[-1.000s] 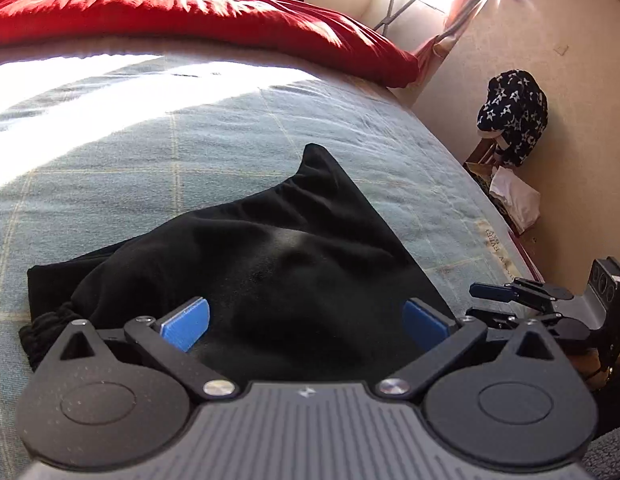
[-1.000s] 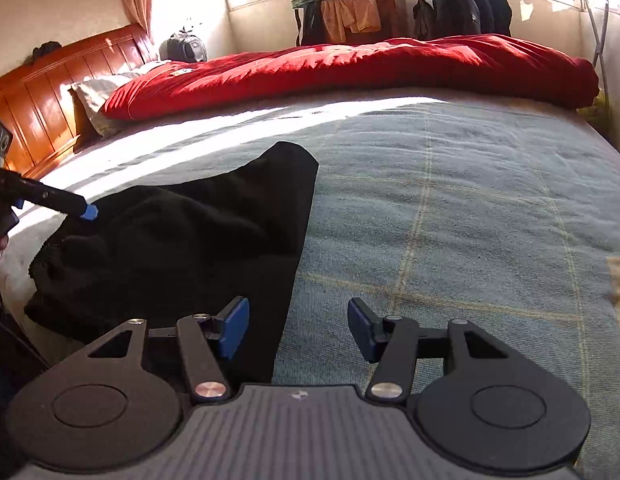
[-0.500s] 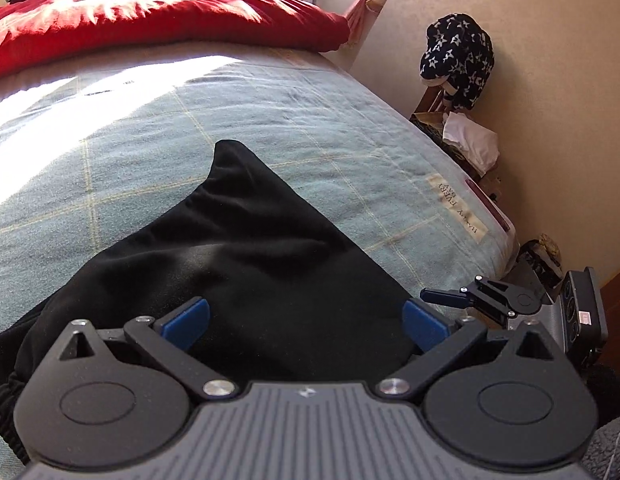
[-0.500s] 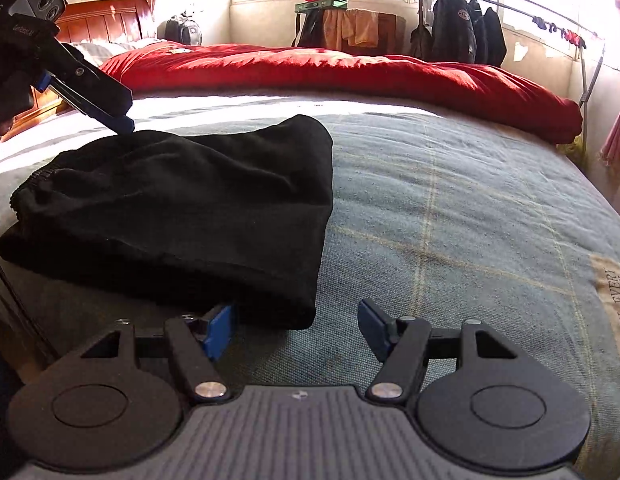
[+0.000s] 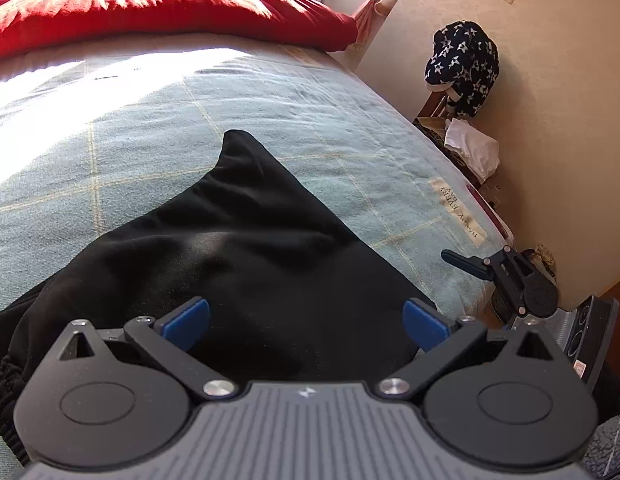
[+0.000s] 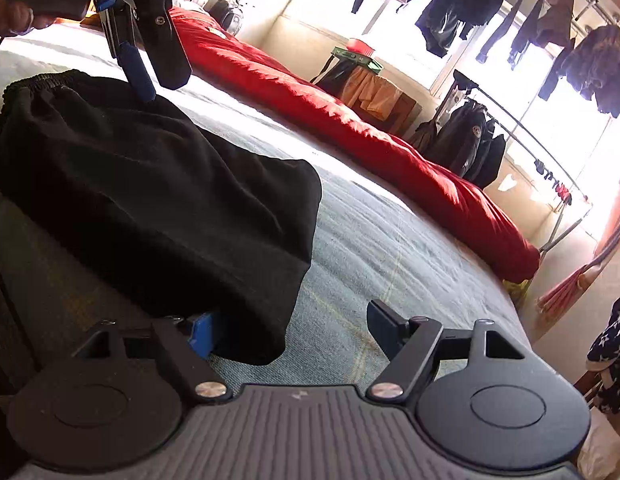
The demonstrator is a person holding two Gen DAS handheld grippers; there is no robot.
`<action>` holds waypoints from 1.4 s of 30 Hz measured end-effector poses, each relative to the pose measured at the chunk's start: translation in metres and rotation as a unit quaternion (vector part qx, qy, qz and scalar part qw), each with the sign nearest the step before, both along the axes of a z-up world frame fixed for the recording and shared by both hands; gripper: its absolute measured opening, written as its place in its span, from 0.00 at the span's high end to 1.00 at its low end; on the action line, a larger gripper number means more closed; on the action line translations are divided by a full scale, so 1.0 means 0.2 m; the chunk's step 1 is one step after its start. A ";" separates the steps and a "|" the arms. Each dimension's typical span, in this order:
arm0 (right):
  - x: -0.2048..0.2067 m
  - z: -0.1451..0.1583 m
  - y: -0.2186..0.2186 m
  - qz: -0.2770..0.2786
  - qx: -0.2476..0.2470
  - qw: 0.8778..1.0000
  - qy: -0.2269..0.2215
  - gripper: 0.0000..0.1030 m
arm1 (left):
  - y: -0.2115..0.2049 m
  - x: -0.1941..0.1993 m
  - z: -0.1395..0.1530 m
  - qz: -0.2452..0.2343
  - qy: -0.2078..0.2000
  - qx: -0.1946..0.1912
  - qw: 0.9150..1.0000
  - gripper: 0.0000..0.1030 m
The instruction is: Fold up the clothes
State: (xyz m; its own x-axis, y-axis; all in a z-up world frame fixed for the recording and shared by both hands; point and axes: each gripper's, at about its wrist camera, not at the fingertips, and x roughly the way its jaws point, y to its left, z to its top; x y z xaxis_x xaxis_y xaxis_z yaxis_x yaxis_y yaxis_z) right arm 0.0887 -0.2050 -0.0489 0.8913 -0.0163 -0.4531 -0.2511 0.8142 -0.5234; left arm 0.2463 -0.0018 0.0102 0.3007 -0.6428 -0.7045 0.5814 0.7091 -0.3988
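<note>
My left tool (image 5: 305, 320) is spread wide, nothing btwn the blue pads (image 5: 185, 318), hovering just over the black garment (image 5: 237, 264). The garment lies on the bed (image 5: 149, 120), on a pale blue-green checked cover, near the bed's front edge. One pointed corner of it reaches toward the middle of the bed; the elastic waistband (image 6: 41, 80) sits at the far left end in the right wrist view.

My right tool (image 6: 293, 332) is also released, jaws apart. Its left pad (image 6: 201, 334) sits right at the garment's lower hem, w/ the cloth draped over/in front of it; can't tell if it's touching. Right finger is over bare bedcover, apart from the cloth.

In the left wrist view the right tool shows at the bed's right edge, low, beside the garment's near corner. In the right wrist view the left tool hangs above the waistband end, one blue pad tip v. close to the fabric; contact not clear. A hand (image 6: 13, 16) grips it at top left.

Bkgd: red duvet (image 5: 169, 8) bunched along the far side of the bed, star-print dark item (image 5: 464, 64) by the wall, clothes rack (image 6: 490, 128) w/ jackets near the bright window.
</note>
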 end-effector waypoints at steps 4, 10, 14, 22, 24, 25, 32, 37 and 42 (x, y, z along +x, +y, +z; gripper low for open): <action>0.02 -0.06 -0.06 0.003 -0.060 0.998 0.013 0.15 | -0.01 0.01 -0.01 -0.003 0.003 -0.004 1.000 0.01; 0.01 0.00 -0.13 -0.018 -0.019 0.998 0.050 0.15 | 0.03 0.03 -0.08 0.015 0.015 0.004 1.000 0.01; -0.02 0.06 -0.22 -0.054 0.000 0.996 0.073 0.15 | 0.07 0.04 -0.12 0.032 0.026 0.009 0.999 0.01; 0.15 0.22 -0.32 -0.022 0.299 0.949 0.098 0.17 | 0.09 0.00 -0.05 0.027 -0.014 0.011 0.999 0.01; 0.21 0.21 -0.30 0.005 0.365 0.923 0.125 0.16 | 0.12 -0.01 -0.07 0.038 -0.007 0.019 0.999 0.01; 0.25 0.20 -0.29 0.018 0.397 0.907 0.138 0.16 | 0.14 -0.01 -0.08 0.043 -0.004 0.022 0.999 0.01; 0.25 0.05 -0.13 -0.027 0.339 0.910 0.238 0.13 | 0.37 -0.08 -0.19 0.090 0.029 -0.005 0.996 0.01; 0.23 0.07 -0.11 -0.036 0.332 0.911 0.242 0.09 | 0.42 -0.10 -0.17 0.101 0.039 -0.014 0.994 0.01; 0.25 0.08 -0.14 -0.038 0.333 0.910 0.244 0.09 | 0.37 -0.11 -0.15 0.097 0.030 0.015 0.995 0.01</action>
State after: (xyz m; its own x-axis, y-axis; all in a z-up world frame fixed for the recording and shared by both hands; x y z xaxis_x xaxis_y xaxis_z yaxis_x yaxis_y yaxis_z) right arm 0.1383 -0.2326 -0.0322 0.5883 0.3540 -0.7270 -0.2520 0.9346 0.2512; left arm 0.2237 0.0728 -0.0195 0.3732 -0.5557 -0.7429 0.4088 0.8174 -0.4060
